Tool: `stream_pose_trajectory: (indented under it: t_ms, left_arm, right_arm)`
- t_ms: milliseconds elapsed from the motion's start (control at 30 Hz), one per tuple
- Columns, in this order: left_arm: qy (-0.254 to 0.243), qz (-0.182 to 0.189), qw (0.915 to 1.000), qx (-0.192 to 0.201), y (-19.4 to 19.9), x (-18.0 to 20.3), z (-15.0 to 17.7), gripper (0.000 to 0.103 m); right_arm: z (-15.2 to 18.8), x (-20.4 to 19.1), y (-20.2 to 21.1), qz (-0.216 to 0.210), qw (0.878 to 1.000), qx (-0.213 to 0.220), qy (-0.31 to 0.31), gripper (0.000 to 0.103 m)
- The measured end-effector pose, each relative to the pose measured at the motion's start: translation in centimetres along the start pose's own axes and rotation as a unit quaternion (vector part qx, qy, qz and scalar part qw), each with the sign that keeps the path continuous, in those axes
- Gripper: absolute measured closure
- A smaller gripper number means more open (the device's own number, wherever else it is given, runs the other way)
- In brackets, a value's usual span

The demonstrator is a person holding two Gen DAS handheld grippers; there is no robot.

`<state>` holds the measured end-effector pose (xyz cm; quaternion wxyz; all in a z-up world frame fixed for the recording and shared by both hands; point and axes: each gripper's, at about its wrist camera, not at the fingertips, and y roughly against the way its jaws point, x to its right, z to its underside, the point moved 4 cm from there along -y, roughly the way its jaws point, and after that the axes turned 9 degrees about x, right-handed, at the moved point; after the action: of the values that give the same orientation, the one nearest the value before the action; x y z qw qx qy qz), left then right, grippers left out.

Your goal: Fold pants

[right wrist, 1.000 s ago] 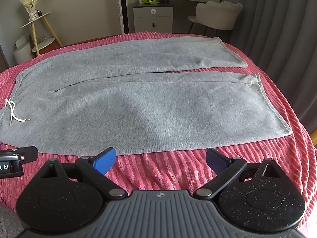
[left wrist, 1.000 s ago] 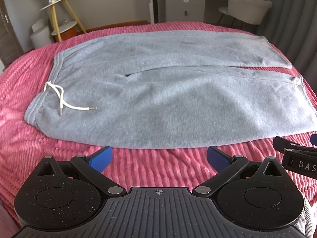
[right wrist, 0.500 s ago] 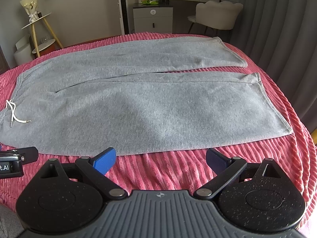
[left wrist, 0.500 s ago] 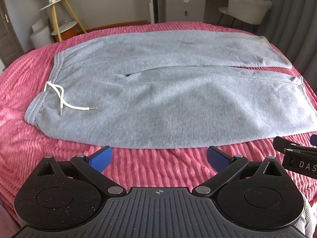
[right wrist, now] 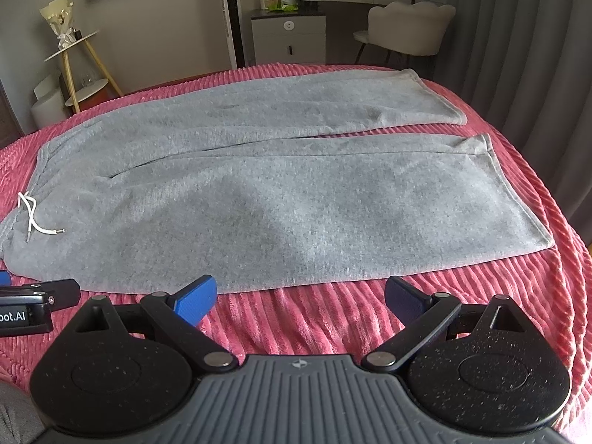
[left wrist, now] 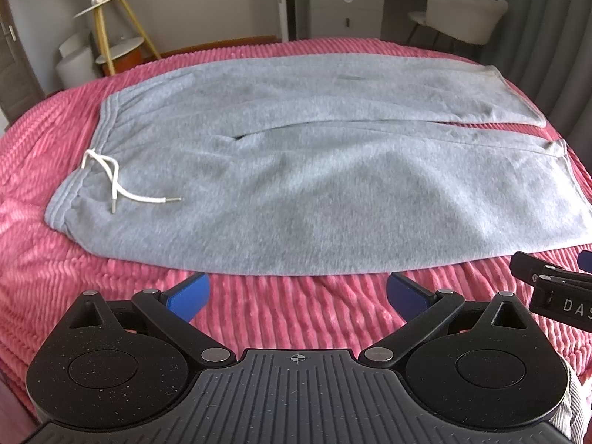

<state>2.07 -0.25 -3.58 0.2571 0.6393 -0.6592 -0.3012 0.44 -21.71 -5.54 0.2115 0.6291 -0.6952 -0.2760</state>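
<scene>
Grey sweatpants [left wrist: 296, 185] lie spread flat on a pink ribbed bedspread [left wrist: 277, 310], waistband to the left with a white drawstring [left wrist: 114, 181], both legs side by side running to the right. They also show in the right wrist view [right wrist: 296, 203]. My left gripper [left wrist: 296, 292] is open and empty, just short of the pants' near edge. My right gripper [right wrist: 299, 296] is open and empty, also just short of the near edge, further right. Part of the right gripper shows at the right edge of the left wrist view [left wrist: 555, 296].
The bed's right edge [right wrist: 555, 222] drops off near grey curtains [right wrist: 536, 37]. Behind the bed stand a white chair [right wrist: 407, 29], a grey drawer cabinet [right wrist: 288, 37] and a tripod side table [right wrist: 74, 66].
</scene>
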Motion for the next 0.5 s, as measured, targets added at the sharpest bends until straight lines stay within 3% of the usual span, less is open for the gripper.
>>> stream_pose_trajectory:
  t_ms: [500]
  left_arm:
    - [0.001, 0.002, 1.0000, -0.002, -0.28, -0.05, 0.14, 0.000]
  right_arm:
    - [0.01, 0.16, -0.01, -0.001, 1.000, 0.004, -0.009, 0.005]
